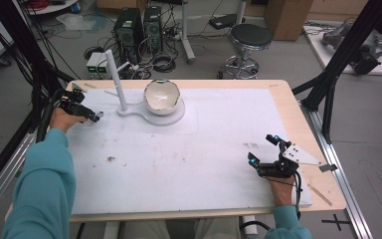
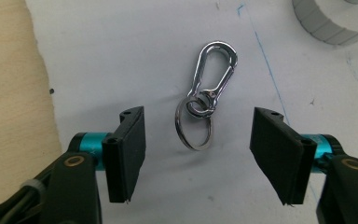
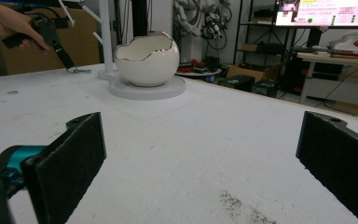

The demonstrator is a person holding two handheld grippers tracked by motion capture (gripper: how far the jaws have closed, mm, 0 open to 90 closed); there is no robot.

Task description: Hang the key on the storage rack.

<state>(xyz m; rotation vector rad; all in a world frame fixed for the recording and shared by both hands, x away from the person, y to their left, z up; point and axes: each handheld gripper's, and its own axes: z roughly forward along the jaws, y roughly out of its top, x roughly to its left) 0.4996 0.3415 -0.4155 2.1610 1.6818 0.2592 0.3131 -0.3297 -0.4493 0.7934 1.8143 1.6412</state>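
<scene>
A white sheet (image 1: 189, 149) covers the wooden table (image 1: 298, 114). At far centre a glossy white eggshell-shaped bowl (image 1: 162, 96) sits on a round white stand (image 1: 151, 115) with an upright post. The left gripper (image 2: 198, 156), far left, hangs wide open over a shiny metal carabiner with key ring (image 2: 205, 93). The right gripper (image 1: 263, 152), near right, gapes wide, empty.

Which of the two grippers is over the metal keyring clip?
The left gripper. Its open jaws stand on either side of the carabiner clip on the white mat. The right gripper, also open, has bare mat between its jaws.
</scene>
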